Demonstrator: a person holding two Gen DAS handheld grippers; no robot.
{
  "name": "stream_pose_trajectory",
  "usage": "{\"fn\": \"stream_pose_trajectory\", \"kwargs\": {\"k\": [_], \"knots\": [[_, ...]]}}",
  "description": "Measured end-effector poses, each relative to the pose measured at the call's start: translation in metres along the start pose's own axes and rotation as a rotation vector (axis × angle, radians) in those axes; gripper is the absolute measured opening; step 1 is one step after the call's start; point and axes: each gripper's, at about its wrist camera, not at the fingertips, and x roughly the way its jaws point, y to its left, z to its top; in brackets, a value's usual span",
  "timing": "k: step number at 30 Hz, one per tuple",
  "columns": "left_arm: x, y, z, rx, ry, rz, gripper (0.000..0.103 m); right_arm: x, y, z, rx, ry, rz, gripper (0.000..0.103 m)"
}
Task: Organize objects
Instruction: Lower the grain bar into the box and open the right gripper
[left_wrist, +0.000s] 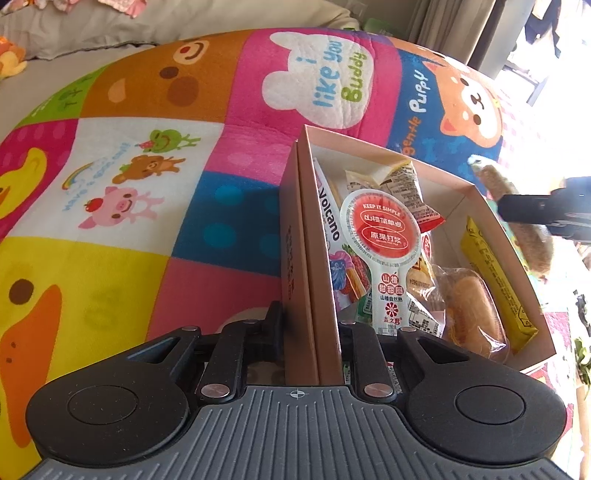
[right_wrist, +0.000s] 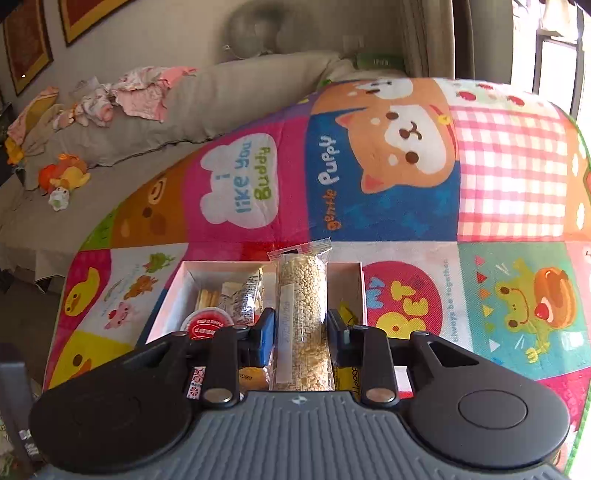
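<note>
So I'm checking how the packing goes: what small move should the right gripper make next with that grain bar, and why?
Probably lower the grain bar into the box and let go. The right gripper pinches it above the snacks, and the left gripper straddles the box wall to steady it.

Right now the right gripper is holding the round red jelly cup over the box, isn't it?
Not the jelly cup. The right gripper holds a long clear grain bar over the box, as the right wrist view shows. The red jelly cup lies inside the box.
</note>
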Motion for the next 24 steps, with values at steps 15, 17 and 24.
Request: {"fn": "stream_pose_trajectory", "kwargs": {"k": [15,17,24], "knots": [[0.000,0.000,-0.002,0.006,-0.007,-0.006,0.021,0.023,0.007,-0.020,-0.093,-0.024,-0.020,0.044],[-0.001,0.000,-0.002,0.008,-0.006,-0.006,0.021,0.006,0.006,-0.033,-0.148,-0.052,-0.021,0.051],[0.003,-0.008,0.004,0.003,0.012,0.015,0.020,-0.062,-0.013,-0.092,-0.323,-0.124,0.025,0.072]]}}
